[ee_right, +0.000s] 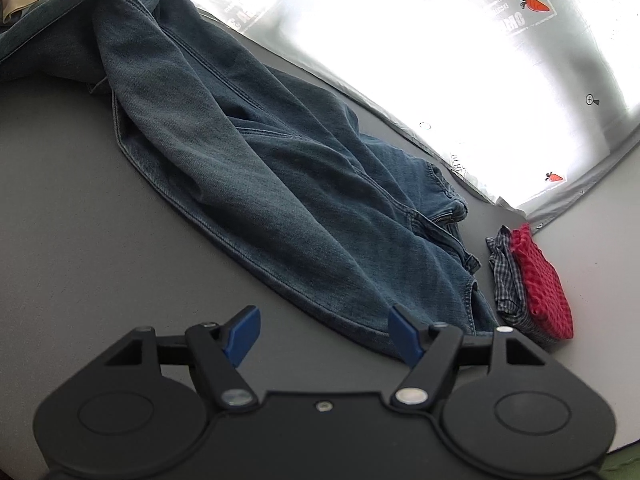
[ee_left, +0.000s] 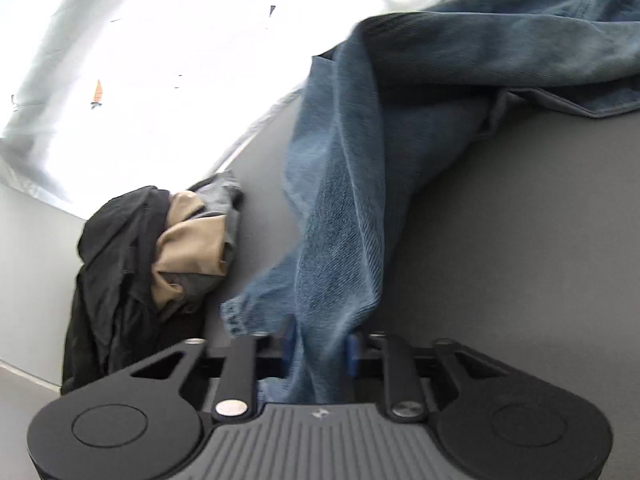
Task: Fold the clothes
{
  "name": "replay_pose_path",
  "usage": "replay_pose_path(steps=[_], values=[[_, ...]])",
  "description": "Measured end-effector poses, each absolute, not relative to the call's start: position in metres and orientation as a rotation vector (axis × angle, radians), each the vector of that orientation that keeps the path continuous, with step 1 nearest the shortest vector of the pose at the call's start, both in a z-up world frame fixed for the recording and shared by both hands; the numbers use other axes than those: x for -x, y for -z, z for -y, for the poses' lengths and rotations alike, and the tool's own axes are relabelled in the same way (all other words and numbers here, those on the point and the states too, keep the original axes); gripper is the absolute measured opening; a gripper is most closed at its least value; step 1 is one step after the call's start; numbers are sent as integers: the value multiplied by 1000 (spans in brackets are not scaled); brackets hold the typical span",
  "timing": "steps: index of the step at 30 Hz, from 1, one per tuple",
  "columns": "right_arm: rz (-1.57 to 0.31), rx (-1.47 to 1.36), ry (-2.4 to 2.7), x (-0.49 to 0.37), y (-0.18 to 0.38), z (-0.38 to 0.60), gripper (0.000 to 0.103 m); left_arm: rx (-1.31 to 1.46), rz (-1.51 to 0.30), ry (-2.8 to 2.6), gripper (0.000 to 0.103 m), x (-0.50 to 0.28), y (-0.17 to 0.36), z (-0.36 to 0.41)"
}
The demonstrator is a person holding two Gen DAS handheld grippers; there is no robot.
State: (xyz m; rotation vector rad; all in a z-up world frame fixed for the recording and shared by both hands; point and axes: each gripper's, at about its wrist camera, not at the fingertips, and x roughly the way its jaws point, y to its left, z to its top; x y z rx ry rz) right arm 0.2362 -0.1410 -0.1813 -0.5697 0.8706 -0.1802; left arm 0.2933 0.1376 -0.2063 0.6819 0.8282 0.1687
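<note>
On the grey bench: a pair of blue jeans [ee_right: 304, 184] lies spread in loose folds, one leg running from the far left corner down toward the near right, where the waistband sits.
Left tongs [ee_left: 320, 350]: closed on a leg of the jeans; denim fills the gap between the blue pads and rises from them in a taut, twisted band toward the rest of the garment.
Right tongs [ee_right: 326, 332]: jaws wide, nothing between them; they hang just above the bench, the right pad over the near edge of the denim close to the waistband end.
Unfolded pile [ee_left: 160, 252]: black, tan and grey garments heaped at the far side of the bench, beside the held leg.
Folded stack [ee_right: 532, 284]: a checked piece and a red one, lying neatly just beyond the jeans' waistband.
Backdrop [ee_right: 440, 60]: a bright sheet printed with small carrots, along the bench's back edge.
Step in hand: by my reading, the jeans are being taken up for folding; one end is gripped, the other not yet.
Next move calls for: the right tongs to come down over the near denim edge and close on it, so both ends can be pulled straight and the legs laid together.
Watch for: thick seams slipping from a shallow pinch.
</note>
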Motion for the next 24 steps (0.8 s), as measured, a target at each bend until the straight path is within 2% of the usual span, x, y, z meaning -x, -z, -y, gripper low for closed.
replay_pose_path(steps=[6,9,12,13,15,16,17,20,24], values=[[-877,568,211,-234,181,139,72,-194,-719,-217,8,-330,97,-220],[-871,549,229,-240,180,141,72,-175,-604,-333,11,-369,67,-249],[-855,542,237,-249,179,140,72,-172,-635,-478,14,-415,65,-276],[-848,546,235,-253,179,139,72,-109,-655,-475,17,-421,62,-285],[-829,545,236,-260,178,136,72,25,-650,-395,41,-416,60,-295],[-816,540,239,-263,177,136,72,72,-649,-350,59,-410,63,-296],[-802,535,242,-266,175,135,72,88,-657,-319,67,-403,70,-292],[-773,475,336,-278,164,149,72,44,-744,-258,67,-385,102,-271],[-772,253,559,-289,145,206,72,22,-891,-195,67,-353,156,-236]])
